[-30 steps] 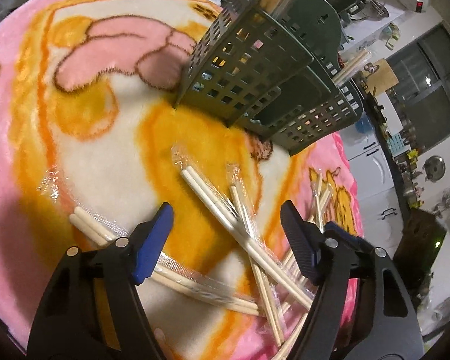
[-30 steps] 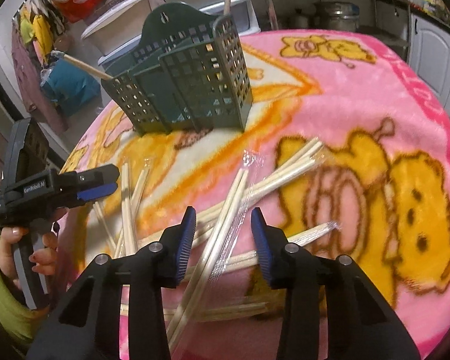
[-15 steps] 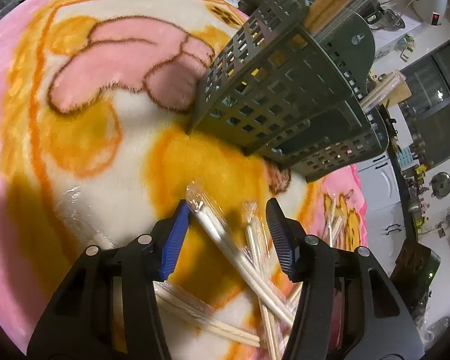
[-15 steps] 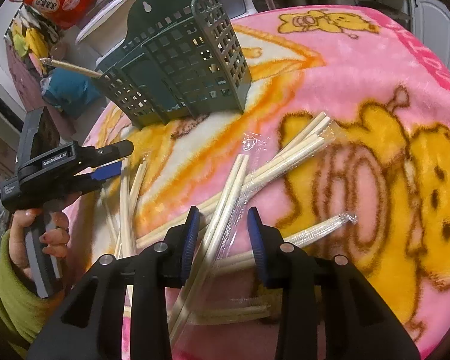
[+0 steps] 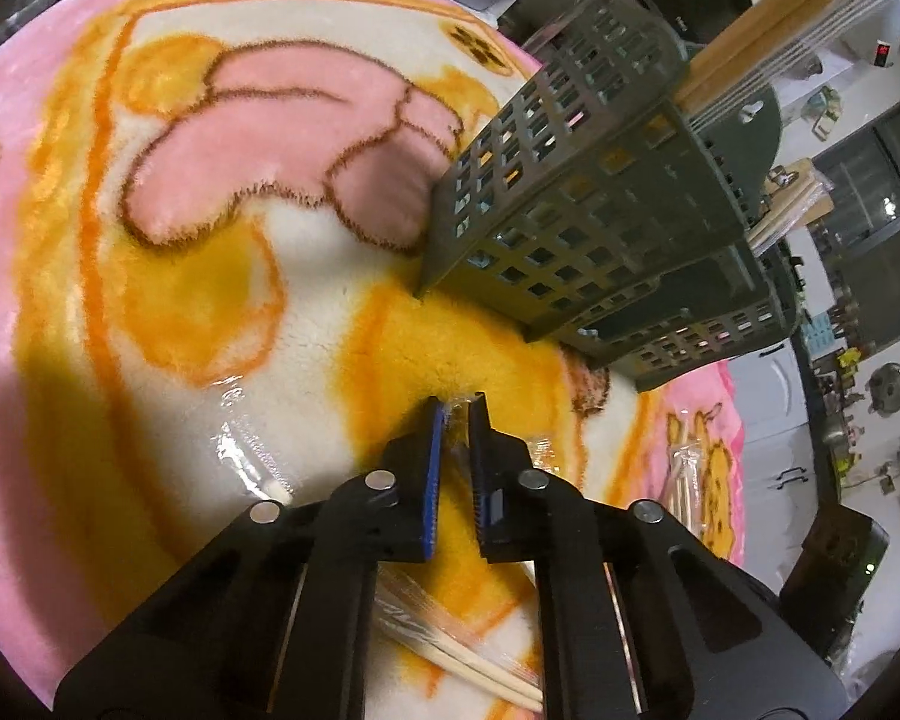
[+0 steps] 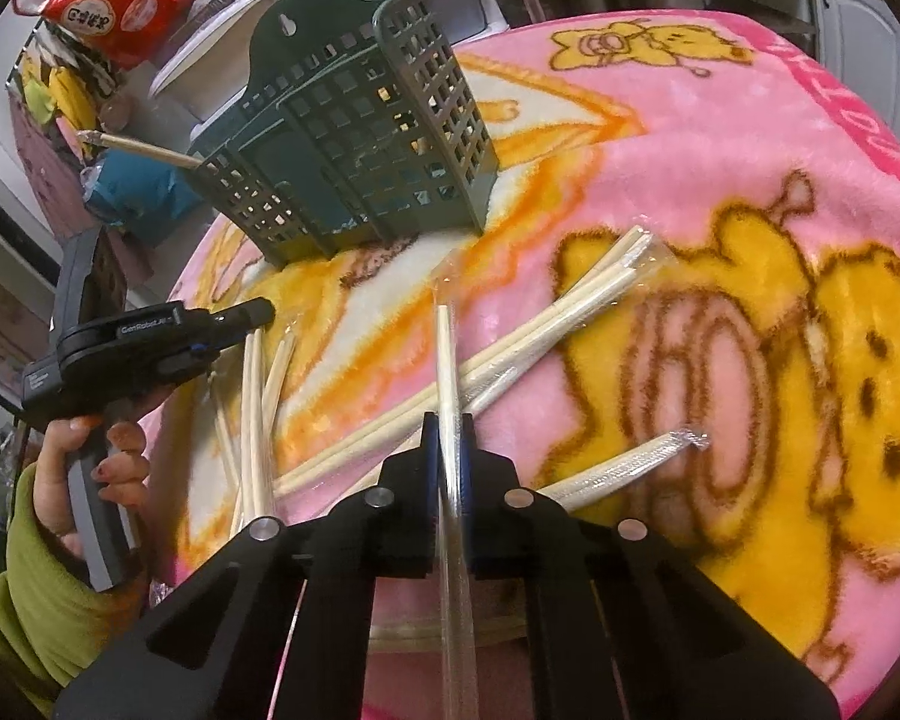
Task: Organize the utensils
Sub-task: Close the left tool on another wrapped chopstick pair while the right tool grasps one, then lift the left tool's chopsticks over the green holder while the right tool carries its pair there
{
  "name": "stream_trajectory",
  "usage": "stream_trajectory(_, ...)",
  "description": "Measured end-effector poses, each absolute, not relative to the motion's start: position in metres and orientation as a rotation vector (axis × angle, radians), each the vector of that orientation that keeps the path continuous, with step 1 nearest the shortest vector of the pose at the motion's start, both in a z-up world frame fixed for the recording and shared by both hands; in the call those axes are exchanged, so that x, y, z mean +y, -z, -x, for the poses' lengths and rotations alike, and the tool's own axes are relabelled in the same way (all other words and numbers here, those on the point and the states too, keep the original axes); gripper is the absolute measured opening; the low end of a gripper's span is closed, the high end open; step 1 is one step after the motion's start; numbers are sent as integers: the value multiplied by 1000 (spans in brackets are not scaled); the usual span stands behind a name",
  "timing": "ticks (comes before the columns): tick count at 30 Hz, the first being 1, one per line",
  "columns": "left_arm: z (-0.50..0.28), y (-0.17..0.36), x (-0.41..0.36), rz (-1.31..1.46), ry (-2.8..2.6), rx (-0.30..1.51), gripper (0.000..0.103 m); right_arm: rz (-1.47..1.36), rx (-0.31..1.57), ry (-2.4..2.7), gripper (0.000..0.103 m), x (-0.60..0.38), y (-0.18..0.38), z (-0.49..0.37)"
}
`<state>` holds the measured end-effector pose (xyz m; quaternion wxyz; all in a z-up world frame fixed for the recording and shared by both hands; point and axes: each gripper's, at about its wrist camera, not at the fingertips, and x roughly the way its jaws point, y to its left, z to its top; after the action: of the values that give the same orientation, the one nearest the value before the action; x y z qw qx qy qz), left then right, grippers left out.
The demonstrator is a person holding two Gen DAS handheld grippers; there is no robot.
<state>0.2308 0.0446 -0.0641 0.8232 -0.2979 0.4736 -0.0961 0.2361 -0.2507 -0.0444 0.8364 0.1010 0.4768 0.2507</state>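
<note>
A dark green slotted utensil basket (image 5: pixel 594 228) stands on the pink cartoon blanket; it also shows in the right wrist view (image 6: pixel 354 144), with wrapped chopsticks (image 5: pixel 768 24) sticking out of it. My left gripper (image 5: pixel 455 414) is shut on the end of a plastic-wrapped chopstick pair (image 5: pixel 457 420), just in front of the basket. My right gripper (image 6: pixel 447 420) is shut on another wrapped chopstick pair (image 6: pixel 445 354), which points toward the basket. Several more wrapped pairs (image 6: pixel 546 330) lie on the blanket.
The blanket (image 6: pixel 720 138) covers a round table. More wrapped chopsticks lie under the left gripper (image 5: pixel 480 666) and at its right (image 5: pixel 684 474). The left gripper and the hand holding it show in the right wrist view (image 6: pixel 150 342). Shelves and kitchen clutter stand beyond the table.
Both grippers have closed from open onto wrapped chopstick pairs. The left gripper has moved forward toward the basket.
</note>
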Motion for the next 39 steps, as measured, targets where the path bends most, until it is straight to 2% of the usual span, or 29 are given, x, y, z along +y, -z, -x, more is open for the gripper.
stream_trajectory(9, -211, 21, 40, 582, 268, 883, 4, -199, 932, -502, 6, -257, 23, -229)
stream_trajectory(22, -195, -49, 8, 508, 370, 717, 4, -153, 734, -507, 6, -254, -38, -219)
stream_trajectory(39, -189, -98, -6, 446, 423, 605, 3, -161, 591, -521, 6, -248, -78, -204)
